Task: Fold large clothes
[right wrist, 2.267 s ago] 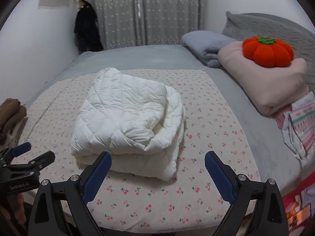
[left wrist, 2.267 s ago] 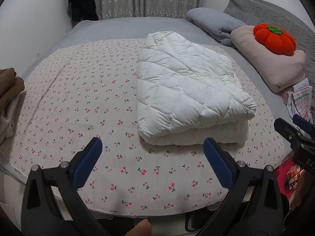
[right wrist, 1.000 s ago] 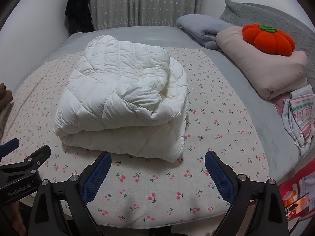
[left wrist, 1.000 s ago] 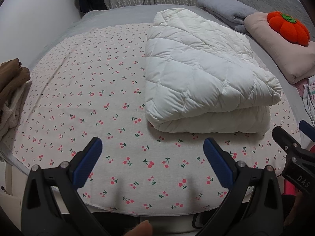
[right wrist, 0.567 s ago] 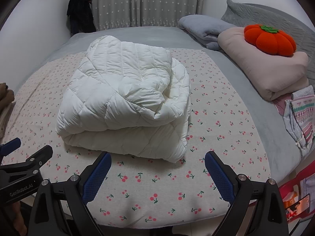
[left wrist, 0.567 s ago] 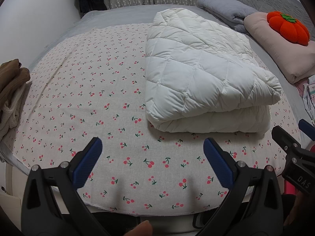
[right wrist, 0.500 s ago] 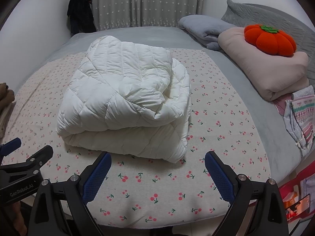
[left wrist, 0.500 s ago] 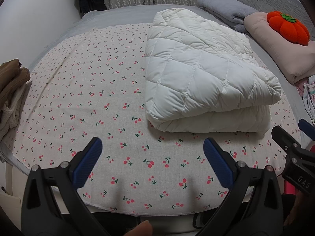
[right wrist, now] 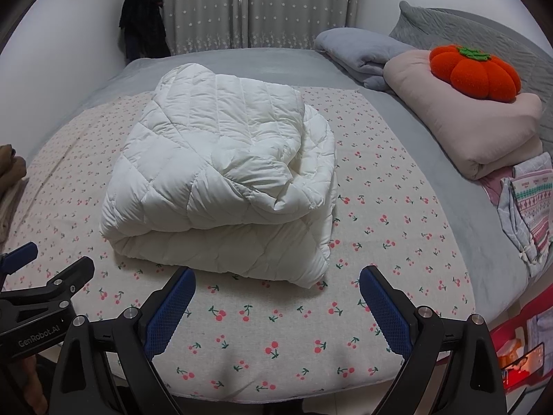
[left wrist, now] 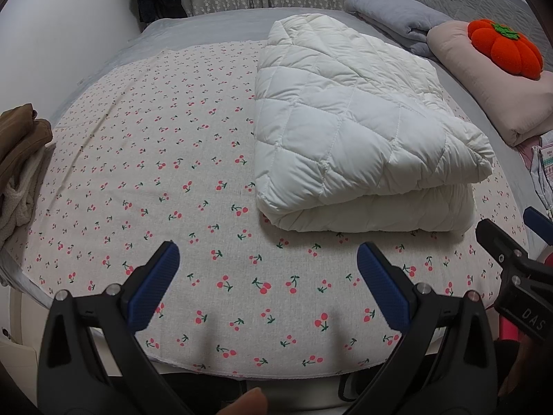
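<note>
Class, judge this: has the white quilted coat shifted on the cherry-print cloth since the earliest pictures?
No. The white quilted coat lies on the same spot of the cherry-print cloth; only the cameras came nearer.

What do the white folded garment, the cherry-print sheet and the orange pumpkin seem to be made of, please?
Garment: a puffy quilted shell with a slight sheen, probably synthetic with padding, judging by the stitched diamond panels. Sheet: matte woven cloth, likely cotton or linen; a fine weave shows. Pumpkin: fuzzy plush, stuffed by its rounded lobes.

White quilted puffer garment (left wrist: 349, 131) folded into thick bundle, lying flat on cherry-print sheet (left wrist: 172, 180).
</note>
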The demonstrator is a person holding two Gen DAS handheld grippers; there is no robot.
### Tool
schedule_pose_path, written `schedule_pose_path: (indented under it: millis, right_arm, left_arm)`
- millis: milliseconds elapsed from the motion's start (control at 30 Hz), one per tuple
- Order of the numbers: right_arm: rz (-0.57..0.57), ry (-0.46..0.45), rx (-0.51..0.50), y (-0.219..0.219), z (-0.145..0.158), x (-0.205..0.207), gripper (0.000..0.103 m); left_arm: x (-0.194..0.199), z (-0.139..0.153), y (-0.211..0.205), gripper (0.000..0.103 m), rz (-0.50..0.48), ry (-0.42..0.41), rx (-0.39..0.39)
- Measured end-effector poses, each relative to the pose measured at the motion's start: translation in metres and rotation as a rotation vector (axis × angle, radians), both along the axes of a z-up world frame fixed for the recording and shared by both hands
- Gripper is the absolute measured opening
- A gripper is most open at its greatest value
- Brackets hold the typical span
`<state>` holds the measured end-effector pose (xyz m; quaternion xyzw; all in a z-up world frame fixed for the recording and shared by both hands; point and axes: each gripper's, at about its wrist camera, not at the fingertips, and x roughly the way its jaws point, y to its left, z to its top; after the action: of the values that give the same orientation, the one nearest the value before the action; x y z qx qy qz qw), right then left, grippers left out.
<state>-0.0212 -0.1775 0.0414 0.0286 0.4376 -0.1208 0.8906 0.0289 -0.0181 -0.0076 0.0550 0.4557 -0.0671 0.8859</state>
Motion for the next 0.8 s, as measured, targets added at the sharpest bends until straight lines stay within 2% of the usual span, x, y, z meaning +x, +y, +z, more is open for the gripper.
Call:
schedule_pose_path:
  millis: [800]
  right_arm:
    - [-0.029, -0.041, -0.009, 0.0007, 0.0057, -0.0010, 0.098]
  left_arm:
    - [0.0010, -0.0009, 0.0078, 0.102, -0.003, -0.001, 0.002]
